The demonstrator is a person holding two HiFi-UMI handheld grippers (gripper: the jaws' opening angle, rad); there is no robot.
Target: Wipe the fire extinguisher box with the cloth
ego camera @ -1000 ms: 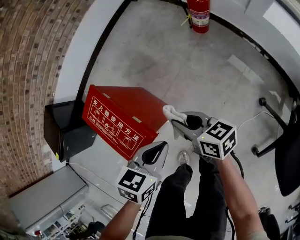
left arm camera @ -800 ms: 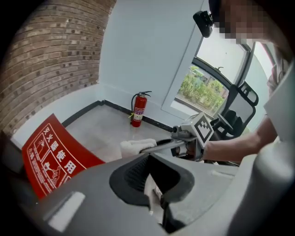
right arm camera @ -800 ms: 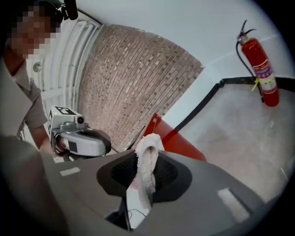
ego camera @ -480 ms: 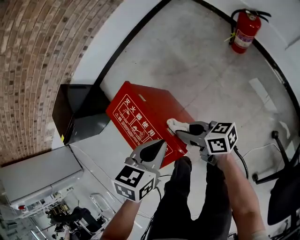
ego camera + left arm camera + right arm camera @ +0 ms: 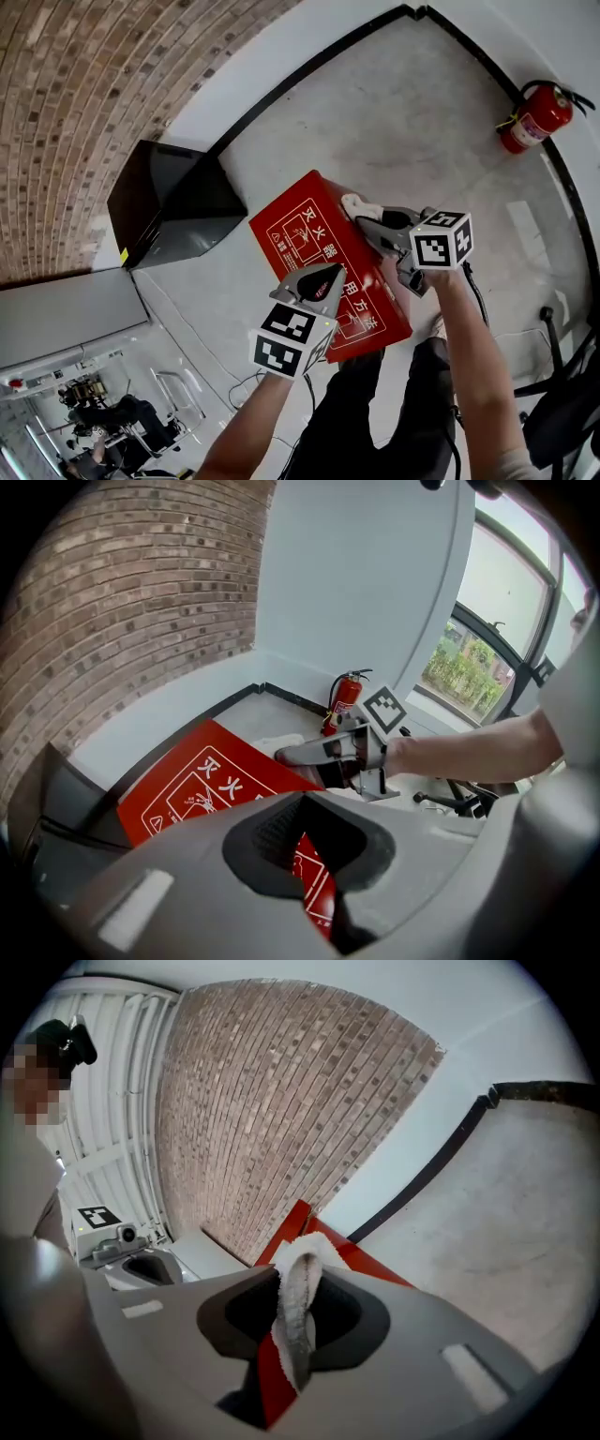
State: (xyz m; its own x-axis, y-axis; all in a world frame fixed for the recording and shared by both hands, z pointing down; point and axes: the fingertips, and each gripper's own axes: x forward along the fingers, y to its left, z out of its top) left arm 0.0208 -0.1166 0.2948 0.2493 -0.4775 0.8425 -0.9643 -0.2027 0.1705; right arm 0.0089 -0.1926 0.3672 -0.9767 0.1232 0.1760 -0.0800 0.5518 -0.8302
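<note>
The red fire extinguisher box (image 5: pixel 305 234) lies on the floor, its white-printed face up. My right gripper (image 5: pixel 364 217) is shut on a white cloth (image 5: pixel 354 203), and the cloth sits at the box's far edge. In the right gripper view the cloth (image 5: pixel 298 1307) hangs folded between the jaws, with the red box (image 5: pixel 352 1251) just behind it. My left gripper (image 5: pixel 328 275) hovers over the printed face, shut and empty. In the left gripper view the box (image 5: pixel 202 785) shows beyond the closed jaws, and the right gripper (image 5: pixel 291 754) reaches in above it.
A red fire extinguisher (image 5: pixel 536 114) stands by the wall at the far right. A black box (image 5: pixel 169 199) sits against the brick wall beside the red box. A grey cabinet (image 5: pixel 66 319) stands at the left. A chair base (image 5: pixel 562 375) is at the right.
The view has swung, so the box now lies right under both grippers. My right gripper has carried the cloth from the box's near corner to its far edge. The left gripper now hangs over the printed face.
</note>
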